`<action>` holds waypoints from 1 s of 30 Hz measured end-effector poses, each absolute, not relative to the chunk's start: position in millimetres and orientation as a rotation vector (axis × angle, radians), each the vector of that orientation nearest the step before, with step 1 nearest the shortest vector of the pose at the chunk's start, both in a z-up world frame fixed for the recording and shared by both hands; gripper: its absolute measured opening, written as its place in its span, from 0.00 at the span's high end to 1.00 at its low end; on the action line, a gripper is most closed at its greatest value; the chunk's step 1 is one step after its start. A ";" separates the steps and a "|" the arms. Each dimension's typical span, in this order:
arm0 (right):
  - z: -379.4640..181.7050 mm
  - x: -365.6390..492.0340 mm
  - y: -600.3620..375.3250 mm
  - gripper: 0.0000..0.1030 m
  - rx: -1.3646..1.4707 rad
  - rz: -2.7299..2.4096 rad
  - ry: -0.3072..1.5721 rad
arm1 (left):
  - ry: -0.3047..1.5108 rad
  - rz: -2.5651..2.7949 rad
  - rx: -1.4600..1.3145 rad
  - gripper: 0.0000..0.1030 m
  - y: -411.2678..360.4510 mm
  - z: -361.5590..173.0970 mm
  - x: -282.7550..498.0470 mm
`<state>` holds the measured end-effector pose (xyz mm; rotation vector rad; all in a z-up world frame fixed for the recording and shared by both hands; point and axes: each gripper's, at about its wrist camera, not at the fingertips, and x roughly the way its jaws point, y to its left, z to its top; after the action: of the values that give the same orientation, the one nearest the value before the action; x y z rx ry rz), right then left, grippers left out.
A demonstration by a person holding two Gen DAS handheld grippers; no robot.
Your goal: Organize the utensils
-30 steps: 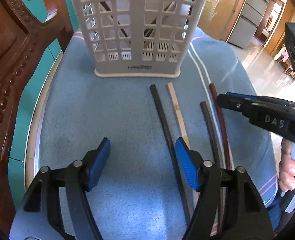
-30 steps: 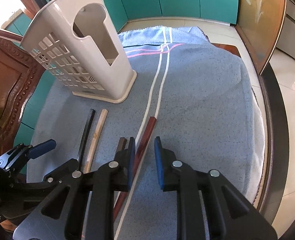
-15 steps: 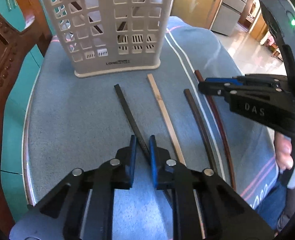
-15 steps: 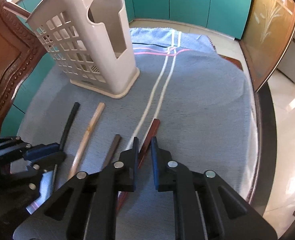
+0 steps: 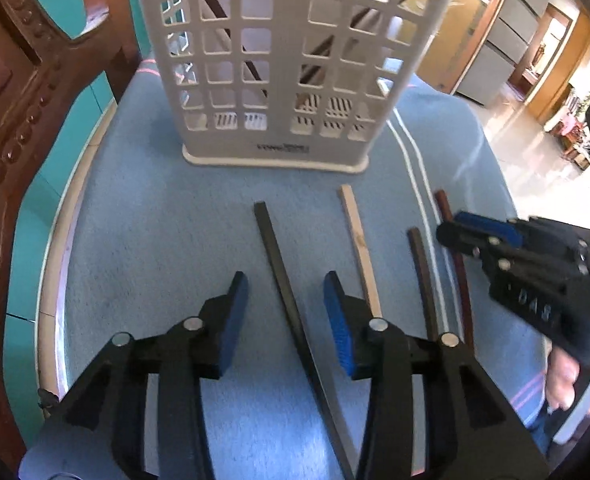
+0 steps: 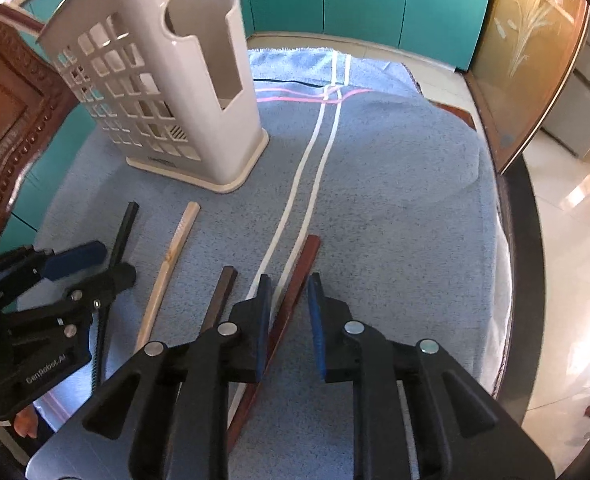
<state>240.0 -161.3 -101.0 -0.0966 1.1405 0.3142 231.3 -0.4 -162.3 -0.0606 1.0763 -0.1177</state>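
Cream plastic lattice utensil caddy (image 5: pixel 283 60) stands upright on blue terry towel (image 6: pixel 395 208); base label unreadable.

In front of caddy, L to R: black square chopstick (image 5: pixel 283 280), pale wood chopstick (image 5: pixel 359 246), dark brown chopstick (image 5: pixel 422 276), red-brown chopstick (image 6: pixel 295 280).

Left gripper (image 5: pixel 286 312): jaws opening, black stick between, untouched; "GenRobot.AI" read in right view only.

Right gripper (image 6: pixel 289 320): jaws opening, astride red-brown stick, contact unclear; "DAS" in left view only.

basket (image 5: pixel 287 60) top cropped, label blurred
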 end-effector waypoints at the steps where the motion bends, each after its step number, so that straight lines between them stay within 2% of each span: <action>1: -101.3 239.6 -159.5 0.81 -0.109 0.312 1.136 | 1.072 -0.111 -0.057 0.61 -2.2 -162.1 234.2; 10: -101.9 229.4 -145.1 0.81 -0.219 0.319 1.105 | 1.065 -0.111 -0.013 0.60 -9.7 -158.3 248.5; 12: -101.8 226.6 -143.1 0.85 -0.245 0.348 1.096 | 1.066 -0.116 0.000 0.61 -11.3 -158.0 248.5; 13: -101.4 224.8 -141.7 0.86 -0.257 0.358 1.093 | 1.065 -0.118 0.003 0.63 -11.1 -159.5 239.9; 17: -99.9 217.3 -140.0 0.88 -0.305 0.400 1.085 | 1.073 -0.175 0.000 0.83 -14.9 -161.4 232.6; 19: -98.5 215.1 -141.8 0.88 -0.309 0.402 1.083 | 1.082 -0.203 0.001 0.88 -17.3 -161.7 229.4; 23: -96.3 216.9 -148.7 0.88 -0.290 0.385 1.095 | 1.090 -0.236 0.025 0.89 -22.4 -161.0 221.6; 26: -95.9 220.0 -154.4 0.84 -0.251 0.354 1.112 | 1.088 -0.206 0.022 0.89 -22.0 -161.8 221.7; 30: -96.5 227.5 -160.7 0.82 -0.194 0.293 1.123 | 1.076 -0.152 0.035 0.84 -24.3 -162.9 225.6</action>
<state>227.5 -160.7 -96.5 -0.1945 1.1229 0.2935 225.6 -24.3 -162.9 0.0352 1.0756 -0.1522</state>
